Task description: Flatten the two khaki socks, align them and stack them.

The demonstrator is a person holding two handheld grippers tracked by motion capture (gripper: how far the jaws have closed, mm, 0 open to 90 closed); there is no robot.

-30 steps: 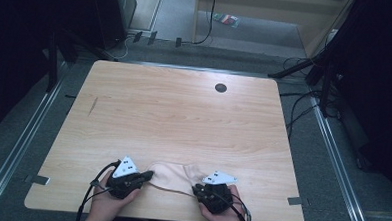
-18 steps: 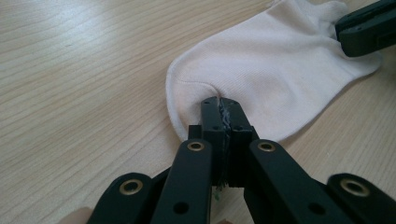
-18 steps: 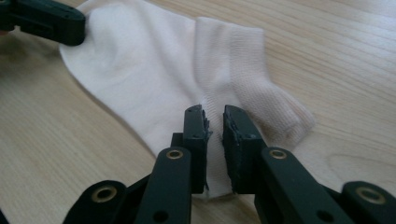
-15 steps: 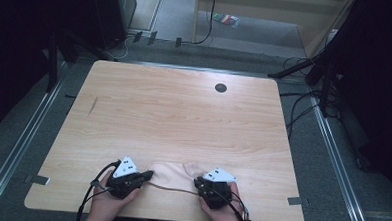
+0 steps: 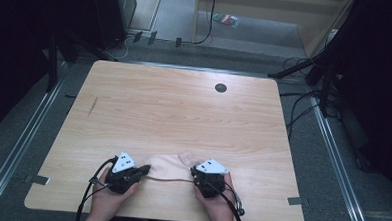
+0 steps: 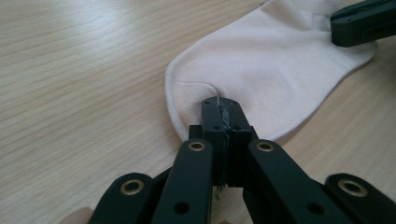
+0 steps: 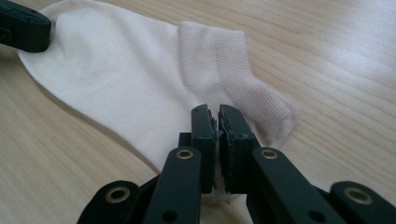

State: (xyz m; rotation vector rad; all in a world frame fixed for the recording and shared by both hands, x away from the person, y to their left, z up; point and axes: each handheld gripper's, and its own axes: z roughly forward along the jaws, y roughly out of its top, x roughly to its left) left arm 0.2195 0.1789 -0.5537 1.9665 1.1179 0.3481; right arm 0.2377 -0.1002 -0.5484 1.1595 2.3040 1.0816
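High view shows a pale sock (image 5: 167,167) lying flat near the front edge of the wooden surface (image 5: 184,115), about in the middle of that edge. The left claw (image 5: 142,170) sits at one end of the sock and the right claw (image 5: 195,171) sits at the other end.

Left gripper view shows the left claw (image 6: 220,103) shut tight on the rounded end of the sock (image 6: 261,74). The cloth bunches up a little where it is pinched.

Right gripper view shows the right claw (image 7: 215,115) at the end of the sock (image 7: 140,70) with the ribbed cuff. Its jaws have just been closing and are now almost together, with the thin edge of the sock between them, so it looks like a pinch.

The job looks like taking hold of both ends, perhaps to lift or fold the sock. To do it well, both claws should squeeze firmly before any pull. Lift both ends together and gently, so the thin cloth does not slip out. Keep the sock stretched flat, not twisted.
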